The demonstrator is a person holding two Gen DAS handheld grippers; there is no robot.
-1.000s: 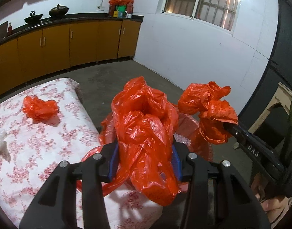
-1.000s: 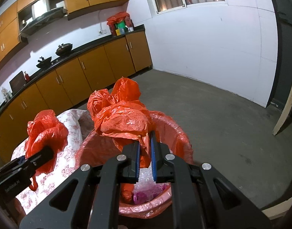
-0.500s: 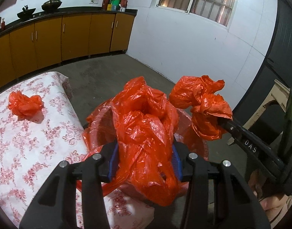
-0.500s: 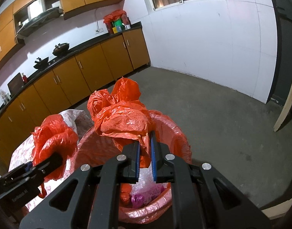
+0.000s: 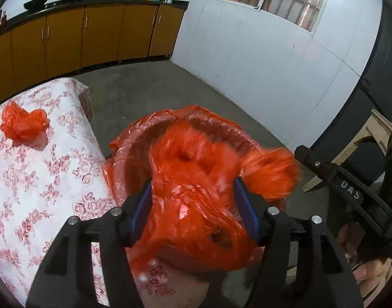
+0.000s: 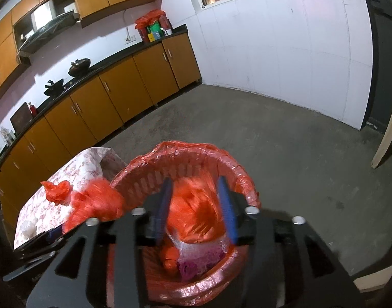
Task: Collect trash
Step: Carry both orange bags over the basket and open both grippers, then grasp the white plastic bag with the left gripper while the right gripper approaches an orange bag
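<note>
A pink bin lined with a red bag (image 6: 237,172) stands on the floor beside the table; its rim also shows in the left wrist view (image 5: 149,131). My right gripper (image 6: 196,205) is open above the bin, and a blurred red plastic bag (image 6: 196,213) drops between its jaws into the bin. My left gripper (image 5: 193,205) has widened jaws with a crumpled red bag (image 5: 196,205) still between its pads over the bin edge. Another red bag (image 5: 22,123) lies on the table, also seen in the right wrist view (image 6: 56,191).
The table has a white cloth with red flowers (image 5: 29,179). Bubble wrap and pink trash (image 6: 196,256) lie inside the bin. Orange kitchen cabinets (image 6: 106,102) line the back wall. A white crumpled piece (image 6: 28,227) sits on the table. Bare concrete floor (image 6: 285,154) lies to the right.
My right gripper has opened and its red bag is falling into the bin. My left gripper's jaws have spread and its bag has sunk lower. Both grippers have moved over the bin.
</note>
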